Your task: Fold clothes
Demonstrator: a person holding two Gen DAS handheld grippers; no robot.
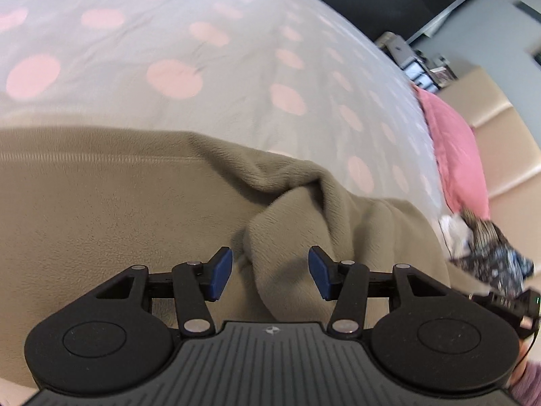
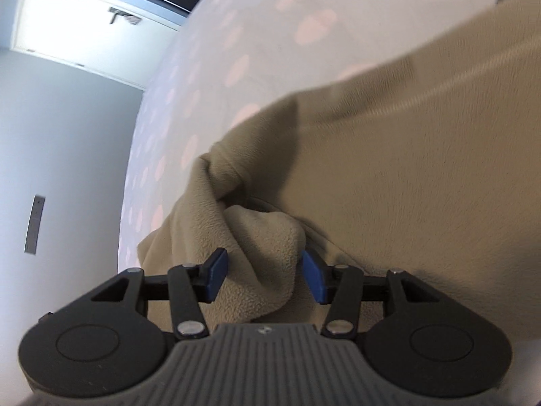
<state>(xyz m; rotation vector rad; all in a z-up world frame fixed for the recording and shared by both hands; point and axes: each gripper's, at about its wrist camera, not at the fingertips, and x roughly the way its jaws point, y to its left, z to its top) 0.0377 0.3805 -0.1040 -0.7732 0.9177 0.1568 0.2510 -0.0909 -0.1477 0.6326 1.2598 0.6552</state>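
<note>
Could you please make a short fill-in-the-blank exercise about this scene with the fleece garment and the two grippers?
1. The fleece garment is ____ in colour.
2. The bedcover under it is pale with ____ dots.
3. The pads on the left gripper fingers are ____.
4. A fold of fleece sits between the fingers of the right gripper, which stand ____.

Missing words: beige; pink; blue; open

No words, brand names or numbers can be read in either view; the only mark is a small pale emblem (image 1: 272, 330) on the ribbed grey body of each claw, near its front edge, too small to make out.
</note>
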